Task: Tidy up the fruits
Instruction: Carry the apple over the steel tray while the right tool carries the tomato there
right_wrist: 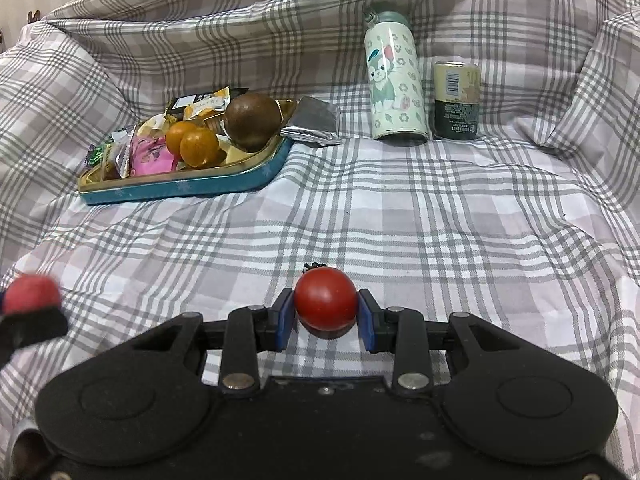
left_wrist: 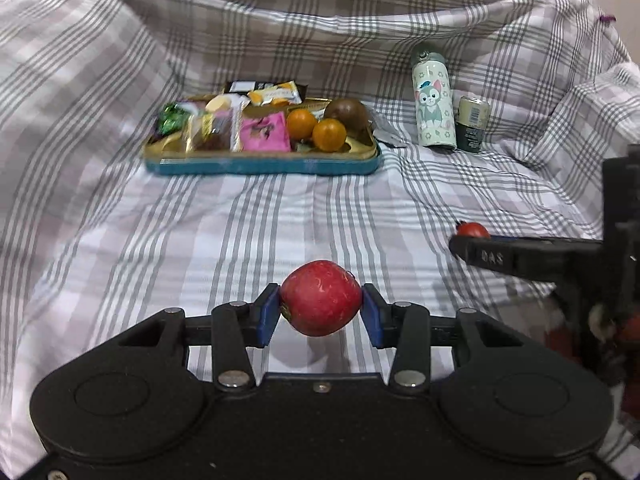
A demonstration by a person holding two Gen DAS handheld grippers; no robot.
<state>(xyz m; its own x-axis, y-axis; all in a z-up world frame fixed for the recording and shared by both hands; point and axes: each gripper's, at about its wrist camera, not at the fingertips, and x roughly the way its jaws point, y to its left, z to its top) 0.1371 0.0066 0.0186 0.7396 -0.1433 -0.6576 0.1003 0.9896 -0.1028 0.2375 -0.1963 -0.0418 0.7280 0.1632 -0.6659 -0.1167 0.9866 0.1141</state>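
Left gripper (left_wrist: 321, 310) clamps an apple (left_wrist: 321, 298) and right gripper (right_wrist: 326, 312) clamps a tomato (right_wrist: 325, 299), both above the sheet (right_wrist: 440, 220); round fruits may slip before reaching the crowded tray (left_wrist: 260, 164).

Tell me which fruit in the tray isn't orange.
The brown fruit at the tray's right end: dark, dull-skinned and larger than the two oranges, one in front and one behind, lying beside it.

Right claw (right_wrist: 326, 322) clamped on red tomato (right_wrist: 325, 305); teal tray (right_wrist: 192, 188) far left on checked cloth (right_wrist: 440, 216)
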